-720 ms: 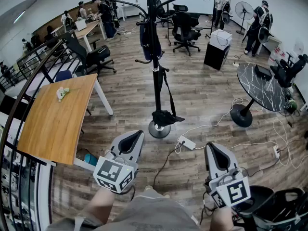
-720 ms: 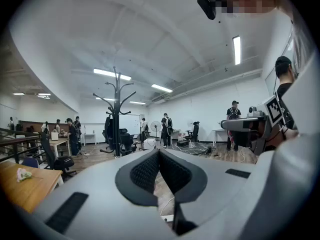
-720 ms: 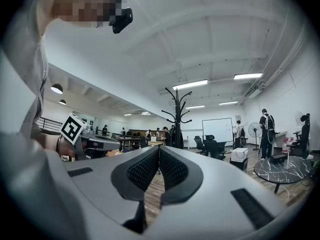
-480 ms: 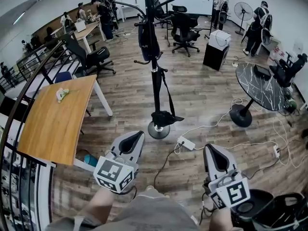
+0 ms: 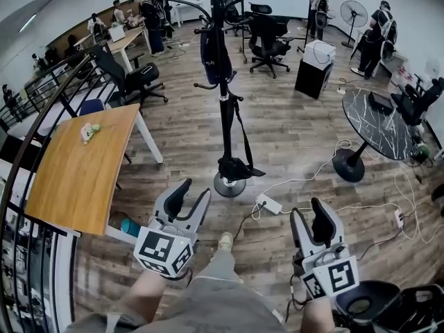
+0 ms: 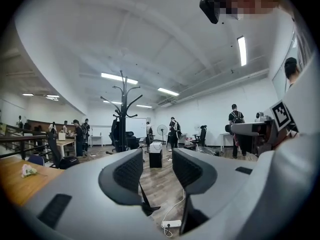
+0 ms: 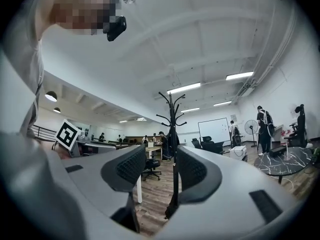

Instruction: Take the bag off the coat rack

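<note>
Currently the left hand-held gripper [image 5: 193, 194] and right hand-held gripper [image 5: 310, 217] both gape empty, well short of the coat rack [image 5: 225, 116]. The dark blue bag [image 5: 214, 50] hangs on an upper hook; a black strap [image 5: 243, 141] trails toward the base.

Risks:
- a sideways pull tips the rack
- the strap snags a lower hook
- the power strip [image 5: 269, 205] lies underfoot on the floor

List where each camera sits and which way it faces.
Head view: on the person's head, facing steeply down at floor and coat rack; shows forearms, left gripper, right gripper.
Left gripper view: on that gripper, facing level across the room through open jaws; person's torso at right.
Right gripper view: likewise, rack seen through its open jaws.
Shared: both gripper views show the rack and the other gripper.
</note>
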A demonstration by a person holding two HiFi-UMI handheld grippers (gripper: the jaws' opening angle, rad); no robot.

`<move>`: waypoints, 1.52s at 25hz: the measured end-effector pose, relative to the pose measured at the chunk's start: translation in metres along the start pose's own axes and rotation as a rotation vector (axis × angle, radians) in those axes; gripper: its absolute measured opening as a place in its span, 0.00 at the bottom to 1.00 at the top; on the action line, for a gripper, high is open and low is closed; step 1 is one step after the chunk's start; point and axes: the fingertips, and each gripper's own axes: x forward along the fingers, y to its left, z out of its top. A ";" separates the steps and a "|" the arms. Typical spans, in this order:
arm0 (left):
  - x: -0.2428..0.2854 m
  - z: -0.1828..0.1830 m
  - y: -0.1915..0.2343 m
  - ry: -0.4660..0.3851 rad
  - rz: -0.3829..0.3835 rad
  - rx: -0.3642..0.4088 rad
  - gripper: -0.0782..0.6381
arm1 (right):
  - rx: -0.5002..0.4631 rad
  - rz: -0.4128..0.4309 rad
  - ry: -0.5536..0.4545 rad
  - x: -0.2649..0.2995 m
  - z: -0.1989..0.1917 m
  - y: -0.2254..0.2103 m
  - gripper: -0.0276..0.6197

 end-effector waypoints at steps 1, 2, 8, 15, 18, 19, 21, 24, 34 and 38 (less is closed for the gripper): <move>0.002 -0.001 0.003 0.001 0.011 0.000 0.37 | -0.001 -0.001 0.007 0.003 -0.002 -0.003 0.34; 0.005 -0.003 0.005 0.002 0.019 0.000 0.37 | -0.001 -0.001 0.013 0.006 -0.005 -0.006 0.34; 0.037 -0.020 0.021 0.038 0.020 -0.013 0.37 | -0.010 0.016 0.064 0.041 -0.023 -0.024 0.34; 0.098 -0.036 0.051 0.064 0.017 -0.033 0.37 | -0.012 0.029 0.125 0.101 -0.049 -0.053 0.34; 0.131 -0.042 0.066 0.082 0.008 -0.033 0.37 | -0.003 0.025 0.148 0.133 -0.059 -0.071 0.34; 0.142 -0.044 0.072 0.089 0.004 -0.035 0.37 | -0.001 0.025 0.156 0.145 -0.062 -0.076 0.34; 0.164 -0.050 0.085 0.104 -0.005 -0.041 0.37 | 0.006 0.031 0.173 0.170 -0.070 -0.085 0.34; 0.196 -0.064 0.105 0.134 -0.018 -0.050 0.37 | 0.026 0.053 0.202 0.208 -0.085 -0.094 0.35; 0.292 -0.114 0.163 0.234 -0.071 -0.043 0.37 | 0.052 0.069 0.248 0.337 -0.134 -0.114 0.35; 0.321 -0.134 0.183 0.264 -0.088 -0.031 0.37 | 0.050 0.072 0.284 0.374 -0.161 -0.124 0.36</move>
